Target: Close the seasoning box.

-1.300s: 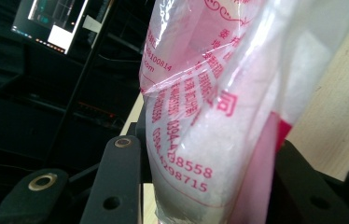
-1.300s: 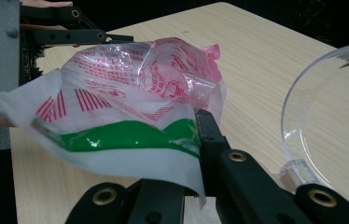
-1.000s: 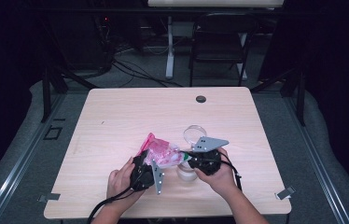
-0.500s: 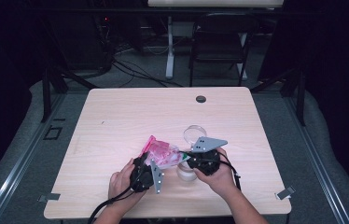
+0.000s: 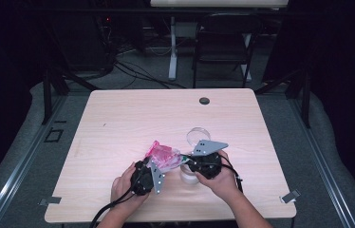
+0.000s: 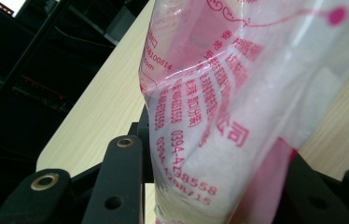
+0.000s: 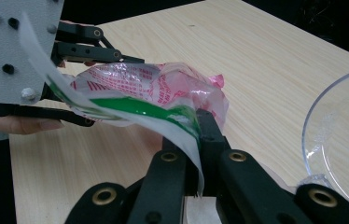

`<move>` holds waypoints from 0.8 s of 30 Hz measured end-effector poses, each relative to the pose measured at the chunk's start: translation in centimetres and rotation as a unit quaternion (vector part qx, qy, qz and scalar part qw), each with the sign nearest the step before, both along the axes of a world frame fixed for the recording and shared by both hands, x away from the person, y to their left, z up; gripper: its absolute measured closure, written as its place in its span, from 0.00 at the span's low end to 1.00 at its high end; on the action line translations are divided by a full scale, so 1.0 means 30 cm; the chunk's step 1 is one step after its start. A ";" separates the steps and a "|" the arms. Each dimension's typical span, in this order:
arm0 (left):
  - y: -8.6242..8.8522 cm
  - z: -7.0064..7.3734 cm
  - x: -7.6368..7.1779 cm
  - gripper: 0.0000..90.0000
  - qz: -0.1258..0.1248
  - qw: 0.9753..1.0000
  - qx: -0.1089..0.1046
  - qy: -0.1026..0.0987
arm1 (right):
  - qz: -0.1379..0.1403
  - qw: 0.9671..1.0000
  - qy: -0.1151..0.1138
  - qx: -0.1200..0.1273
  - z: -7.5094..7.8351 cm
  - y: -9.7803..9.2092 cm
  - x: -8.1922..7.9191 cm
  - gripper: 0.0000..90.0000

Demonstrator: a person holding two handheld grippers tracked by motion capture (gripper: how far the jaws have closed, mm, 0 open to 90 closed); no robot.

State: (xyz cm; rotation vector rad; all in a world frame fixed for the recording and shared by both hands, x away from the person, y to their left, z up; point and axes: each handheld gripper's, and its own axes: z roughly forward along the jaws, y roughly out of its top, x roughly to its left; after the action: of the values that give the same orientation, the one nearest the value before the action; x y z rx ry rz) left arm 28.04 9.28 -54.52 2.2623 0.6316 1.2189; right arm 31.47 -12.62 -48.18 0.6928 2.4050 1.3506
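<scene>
high view showed the person's two hands low on the wooden table (image 5: 118, 123), near its front edge, each holding a gripper. the left gripper (image 5: 153, 167) sat at the left of the pair, the right gripper (image 5: 188, 164) just beside it on the right, and a pink-printed plastic bag (image 5: 163, 156) was stretched between them, lifted a little off the tabletop. a clear glass bowl (image 5: 198, 135) stood just behind the right gripper, close to the bag, and a small dark round cap (image 5: 204, 100) lay well apart near the table's far edge.

in the left gripper view the bag (image 6: 238, 107) rose straight up from between the black jaws, its red lettering close to the lens; the jaws were pressed in on its lower part, gripping it.

in the right gripper view the jaws were closed together on a thin edge of the bag (image 7: 163, 93), where a green strip ran along the film and a white flap curled downward. beyond it the left gripper (image 7: 88, 79) held the bag's other end, with the person's fingers (image 7: 28, 123) under it. the curved rim of the glass bowl (image 7: 336, 135) showed at the right, resting on the table and apart from the bag.
</scene>
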 end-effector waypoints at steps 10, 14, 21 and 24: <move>0.010 -0.005 0.007 0.75 0.001 0.999 -0.027 0.028 | 0.002 1.000 0.002 0.003 0.003 0.008 0.002 1.00; 0.018 -0.012 0.016 0.75 -0.001 0.998 -0.038 0.042 | 0.003 1.000 0.004 0.006 0.002 0.012 0.004 1.00; 0.041 -0.028 0.039 0.77 0.005 0.995 -0.070 0.077 | 0.006 1.000 0.011 0.012 -0.001 0.015 0.010 0.98; 0.047 -0.037 0.047 0.78 0.005 0.992 -0.083 0.092 | 0.005 1.000 0.013 0.021 0.002 0.012 0.011 0.97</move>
State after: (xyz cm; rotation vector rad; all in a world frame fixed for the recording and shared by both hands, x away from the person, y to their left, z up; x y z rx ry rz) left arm 29.46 10.68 -55.62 2.2475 0.7822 0.9310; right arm 31.80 -12.25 -48.12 0.7139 2.4108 1.4077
